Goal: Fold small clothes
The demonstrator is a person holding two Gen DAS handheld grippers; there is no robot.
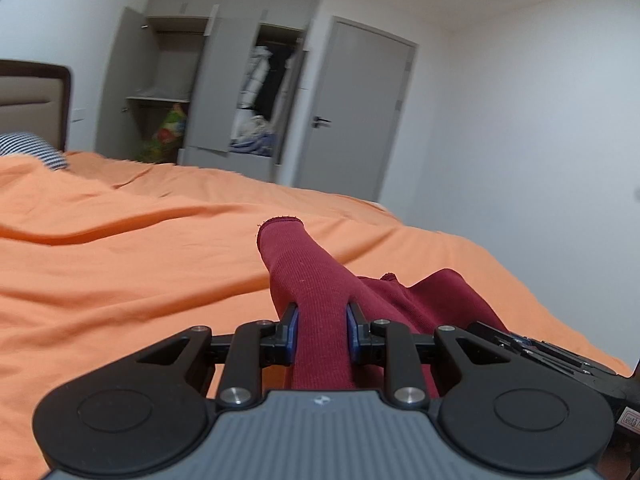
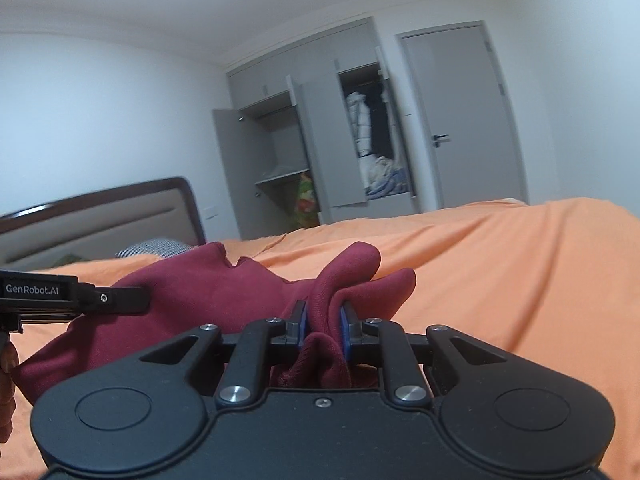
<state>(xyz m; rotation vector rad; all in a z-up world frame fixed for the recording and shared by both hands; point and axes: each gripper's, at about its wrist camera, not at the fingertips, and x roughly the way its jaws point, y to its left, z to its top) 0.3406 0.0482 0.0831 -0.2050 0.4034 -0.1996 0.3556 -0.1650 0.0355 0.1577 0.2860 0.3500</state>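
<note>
A small dark red knit garment [image 1: 308, 280] lies on the orange bedsheet [image 1: 120, 280]. My left gripper [image 1: 322, 320] is shut on a tube-like part of it, a sleeve or leg, whose open cuff sticks up past the blue pads. In the right wrist view my right gripper [image 2: 323, 322] is shut on a bunched fold of the same red garment [image 2: 200, 288], which spreads to the left. The left gripper's black body [image 2: 72, 298] enters that view from the left edge, beside the cloth. The right gripper's body [image 1: 532, 348] shows at the lower right of the left view.
An orange-covered bed fills both views, with a brown headboard [image 2: 100, 216] and a striped pillow [image 1: 32, 148] at its head. Beyond stand a grey wardrobe [image 1: 224, 80] with open doors and clothes inside, and a closed grey door [image 2: 460, 120]. A hand [image 2: 6, 376] shows at the left edge.
</note>
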